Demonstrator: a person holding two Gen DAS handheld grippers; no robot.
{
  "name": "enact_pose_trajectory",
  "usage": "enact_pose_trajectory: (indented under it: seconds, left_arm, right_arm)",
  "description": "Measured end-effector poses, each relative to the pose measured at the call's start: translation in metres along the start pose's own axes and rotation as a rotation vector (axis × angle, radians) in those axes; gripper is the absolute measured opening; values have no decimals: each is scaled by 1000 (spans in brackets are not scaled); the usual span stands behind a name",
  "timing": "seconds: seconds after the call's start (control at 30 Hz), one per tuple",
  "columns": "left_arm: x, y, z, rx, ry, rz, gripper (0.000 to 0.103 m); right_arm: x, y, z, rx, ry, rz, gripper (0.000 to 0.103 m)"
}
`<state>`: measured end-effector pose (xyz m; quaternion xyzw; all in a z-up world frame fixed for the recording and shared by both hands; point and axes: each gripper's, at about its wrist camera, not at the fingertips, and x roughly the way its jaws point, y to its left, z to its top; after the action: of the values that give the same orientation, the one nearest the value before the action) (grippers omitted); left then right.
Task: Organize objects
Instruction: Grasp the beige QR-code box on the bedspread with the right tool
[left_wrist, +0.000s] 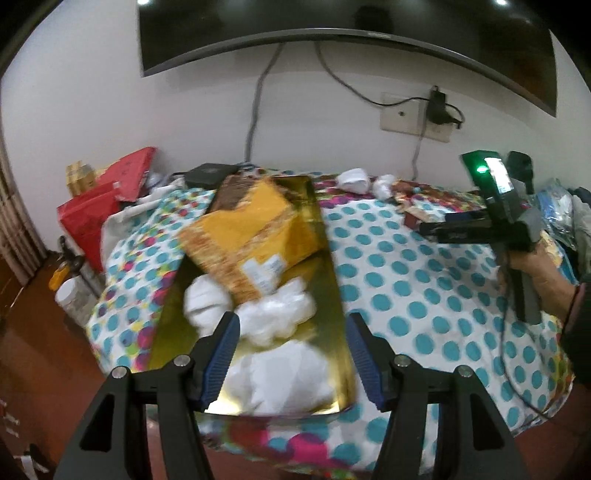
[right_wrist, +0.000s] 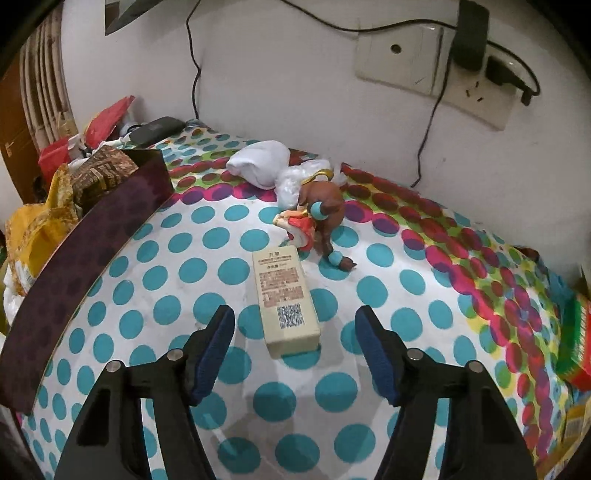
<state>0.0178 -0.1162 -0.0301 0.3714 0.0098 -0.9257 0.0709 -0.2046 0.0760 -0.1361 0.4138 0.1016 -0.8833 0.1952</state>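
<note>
My right claw (right_wrist: 294, 349) hangs released over the cream carton (right_wrist: 286, 301), which lies flat on the polka-dot counter (right_wrist: 388, 369) just short of the figurine (right_wrist: 317, 221), so I judge the pick is next. I'd drop lower, straddle the carton's long sides near the printed code end, and clench squarely without nudging the figurine. My left claw (left_wrist: 291, 354) is also released, empty above the gold-lined box (left_wrist: 332, 266) holding a yellow packet (left_wrist: 247, 240) and white wads (left_wrist: 273, 321).

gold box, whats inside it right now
Inside the gold box are an orange packet, a brown printed packet and crumpled white wrapping. Anything beneath them is covered.
</note>
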Motion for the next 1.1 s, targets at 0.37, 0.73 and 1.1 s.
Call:
enact_pose_trajectory:
  seconds: [0.37, 0.73, 1.1]
  left_arm:
    - [46, -79, 50, 164, -9, -75, 61]
    - [142, -135, 117, 45, 52, -272, 76]
    - [228, -160, 153, 12, 94, -211, 76]
  right_arm:
    - [-10, -20, -15, 24, -34, 36, 28]
    - [-41, -82, -52, 155, -58, 32, 28]
    - [-37, -66, -50, 74, -43, 18, 28]
